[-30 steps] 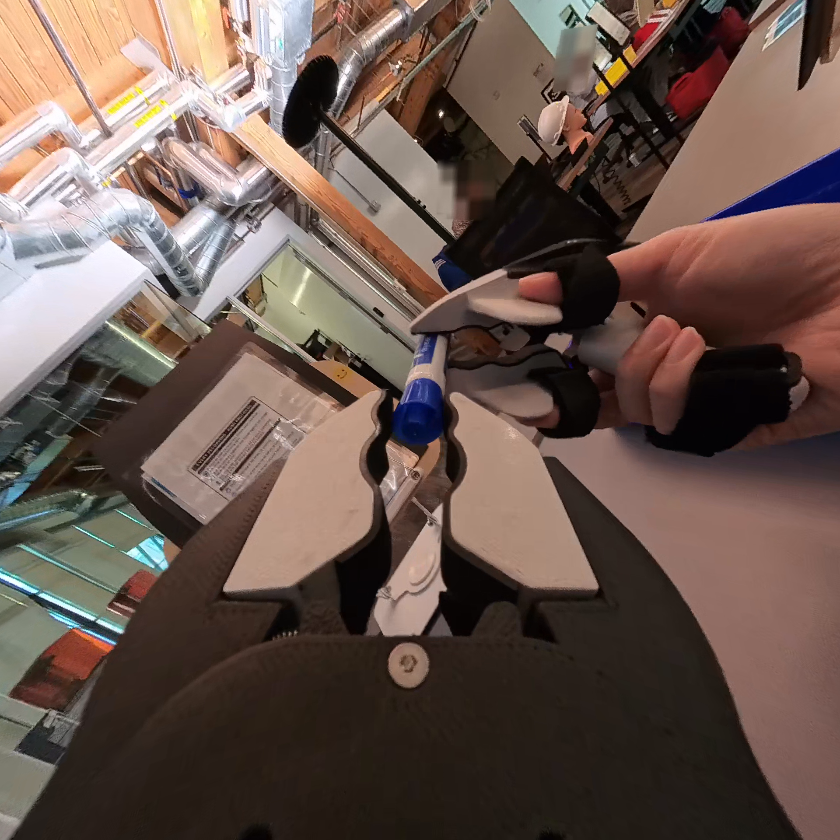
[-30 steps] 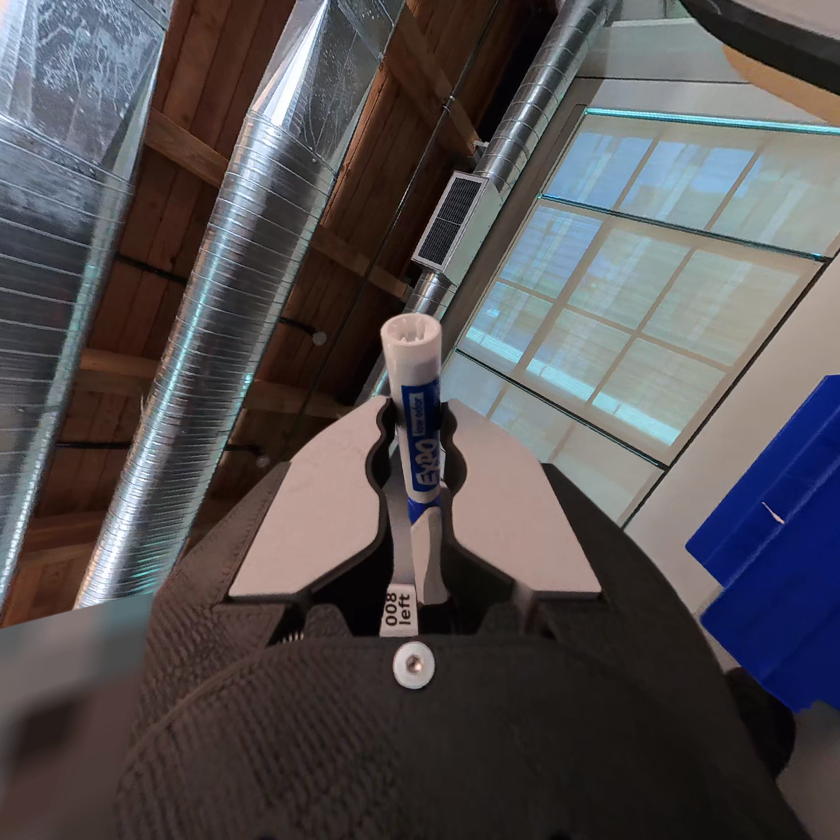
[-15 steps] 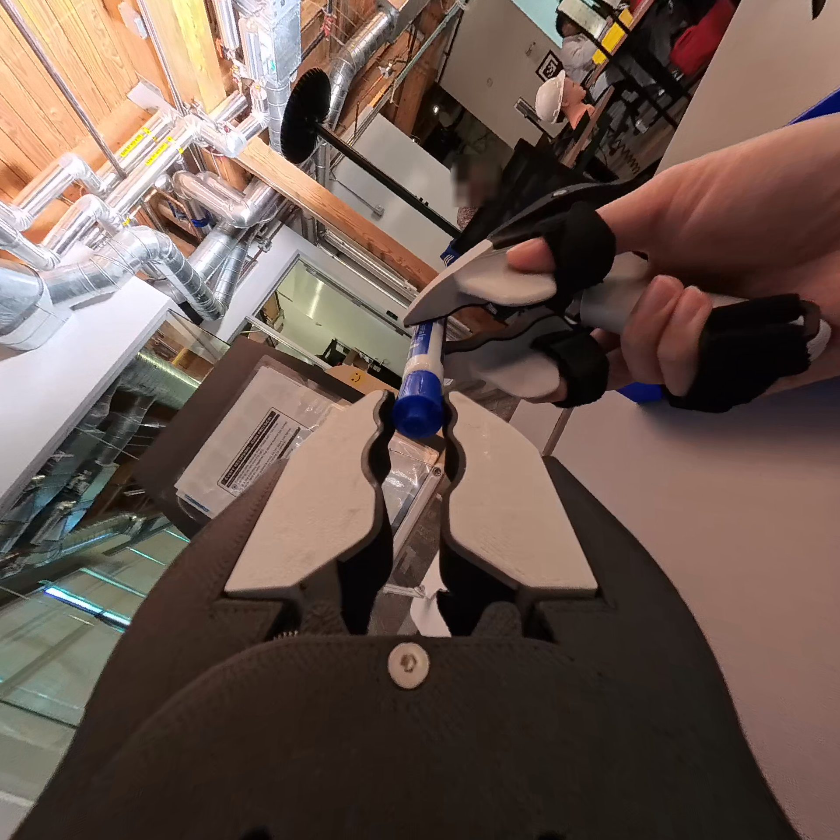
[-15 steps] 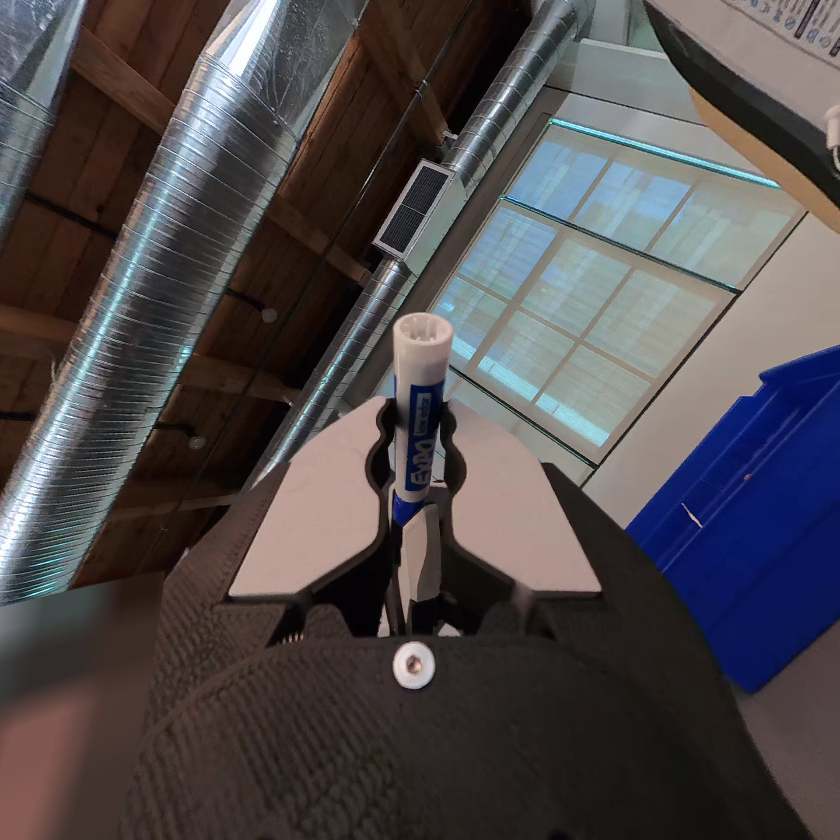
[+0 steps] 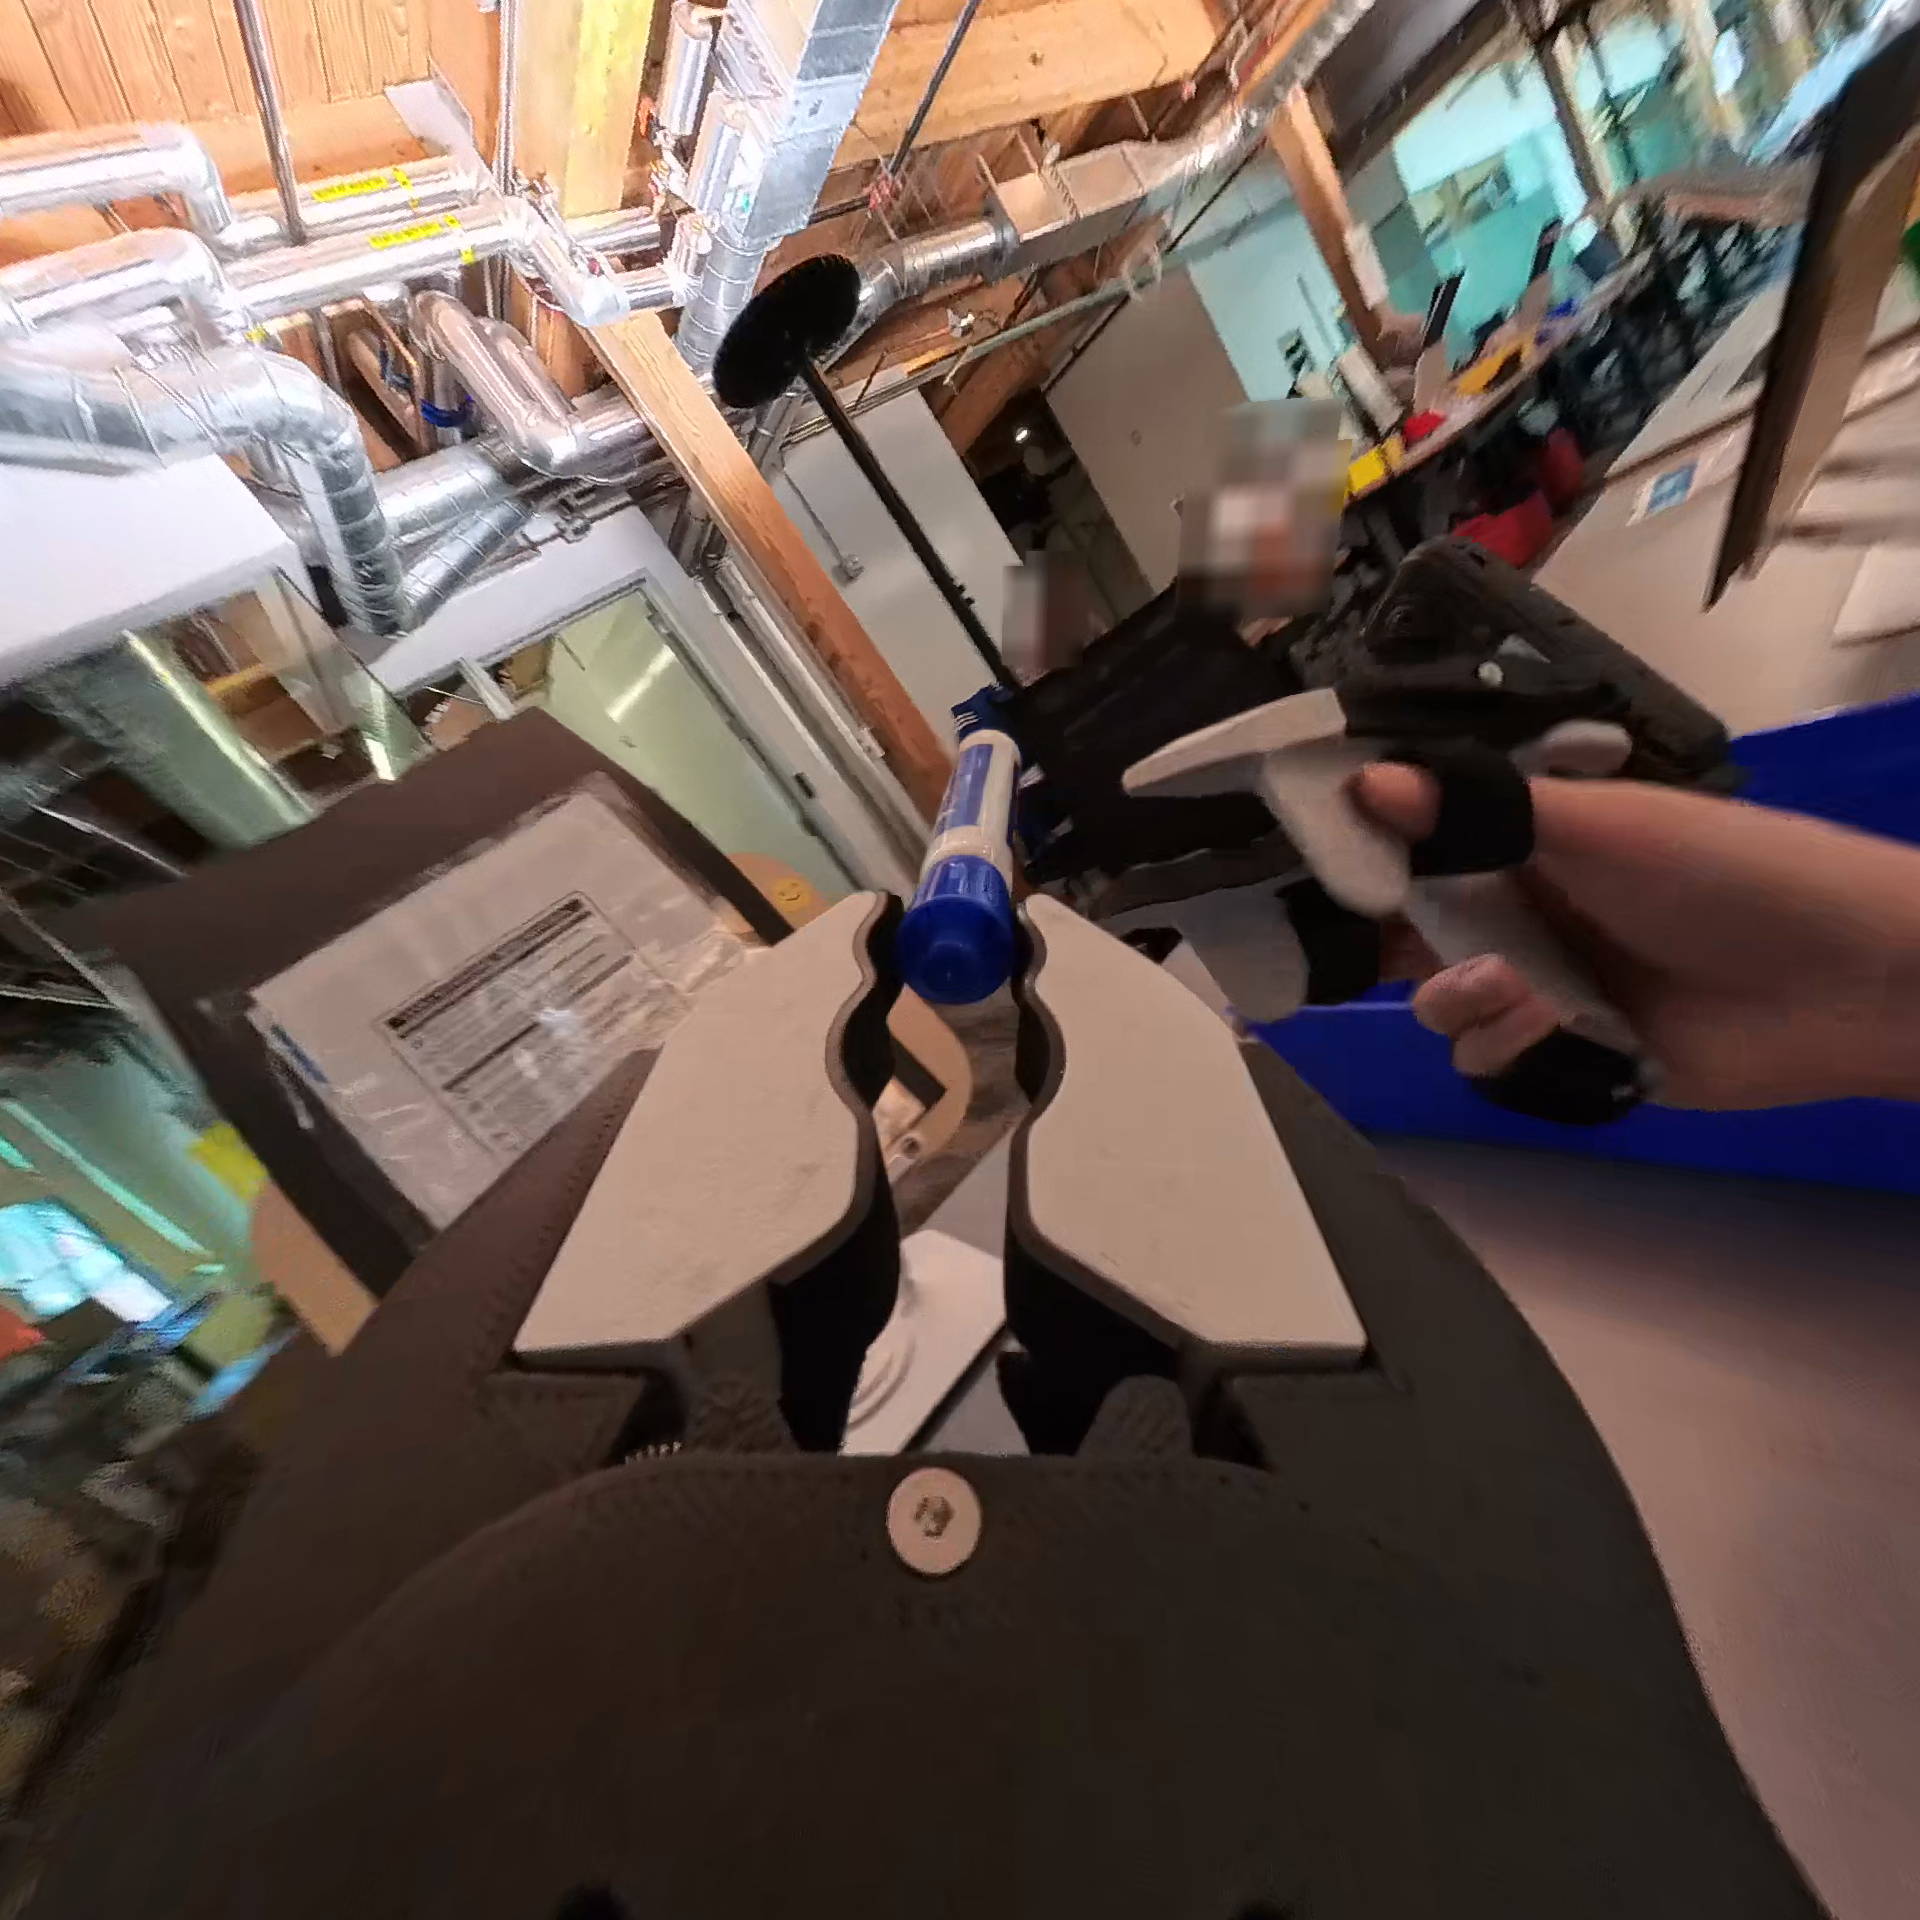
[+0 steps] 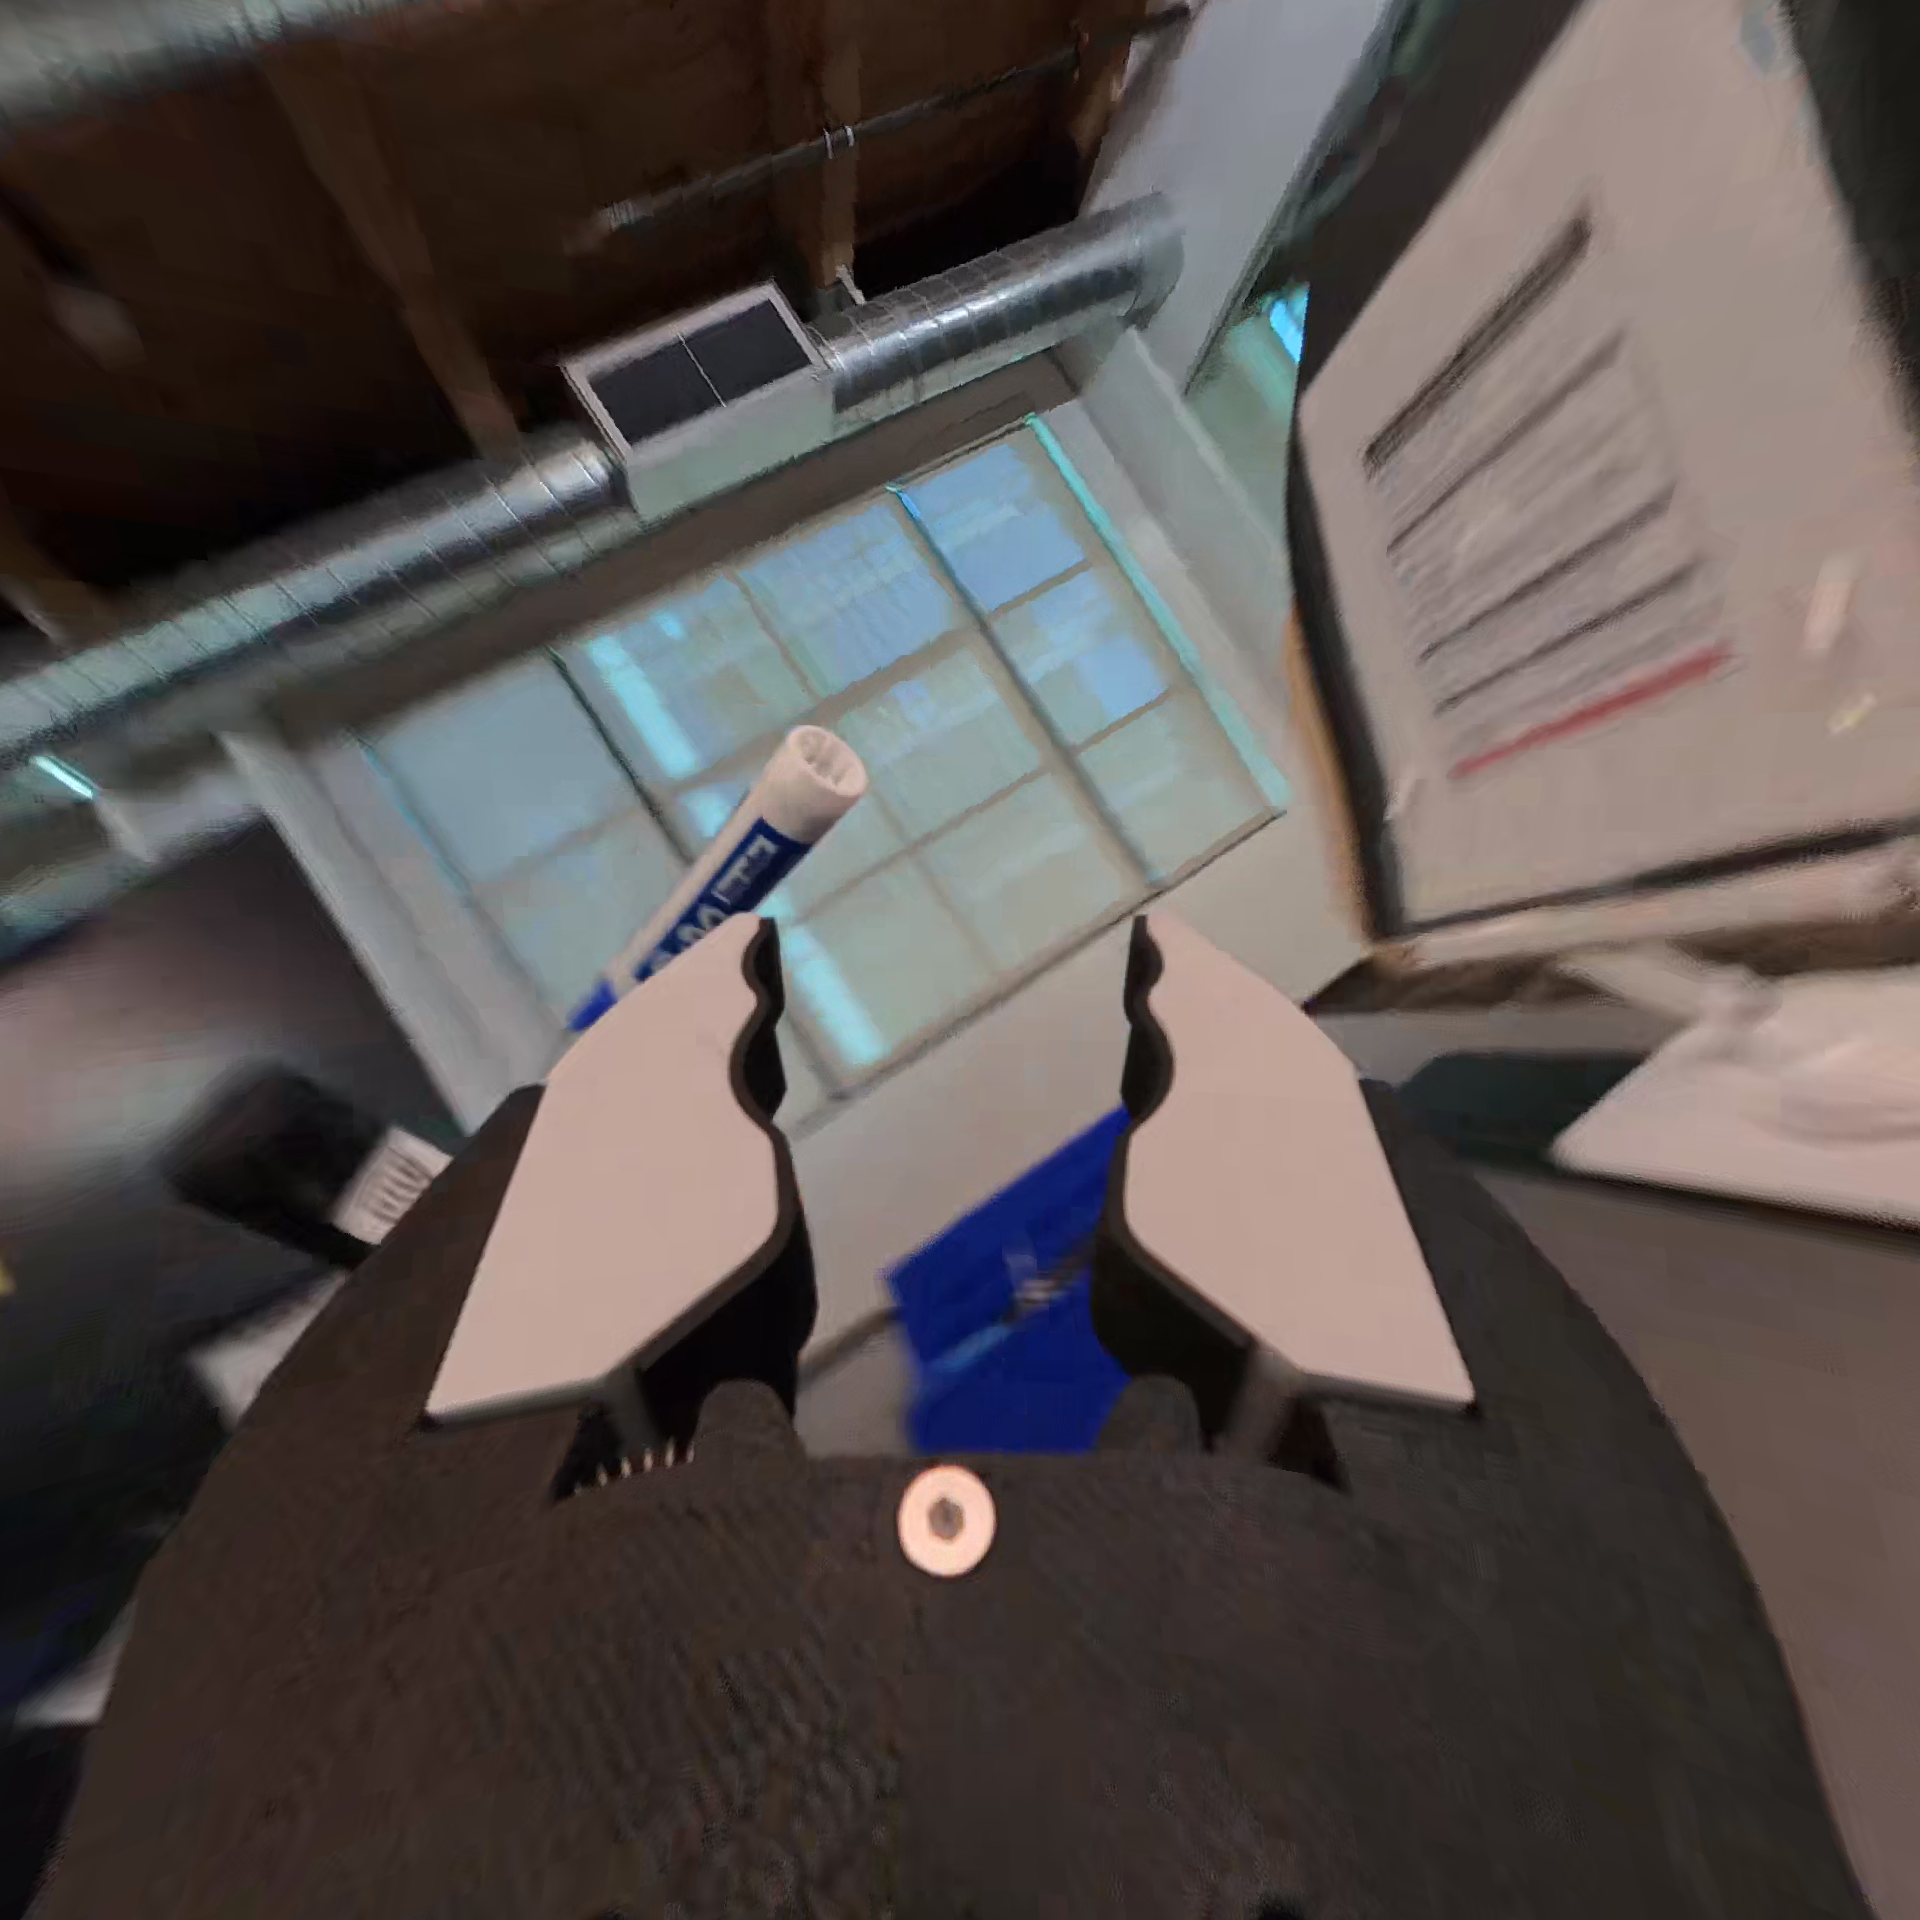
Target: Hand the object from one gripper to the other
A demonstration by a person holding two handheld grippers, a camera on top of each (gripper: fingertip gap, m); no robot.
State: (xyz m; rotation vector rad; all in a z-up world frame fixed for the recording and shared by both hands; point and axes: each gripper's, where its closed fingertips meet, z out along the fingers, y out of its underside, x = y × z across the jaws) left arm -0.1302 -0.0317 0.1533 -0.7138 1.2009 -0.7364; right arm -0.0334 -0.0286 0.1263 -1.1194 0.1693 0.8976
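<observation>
Left gripper [image 5: 951, 940]: I am clamping the marker [image 5: 961, 852] by its cap, securing the transfer.
Right gripper [image 6: 951, 971]: I am holding it wide open and empty, clear of the marker.

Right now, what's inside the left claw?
The blue cap end of a marker sits pinched between the left claw tips; its white body sticks out beyond. The tip under the cap is hidden. The right claw is open, holding nothing.

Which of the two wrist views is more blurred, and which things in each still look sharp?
Right wrist view: heavy motion blur smears the window and paper sheet, though the open right tongs stay crisp. Left wrist view: sharper overall; marker and left tongs are clear, with blur only at the edges and wide-angle bending.
</observation>
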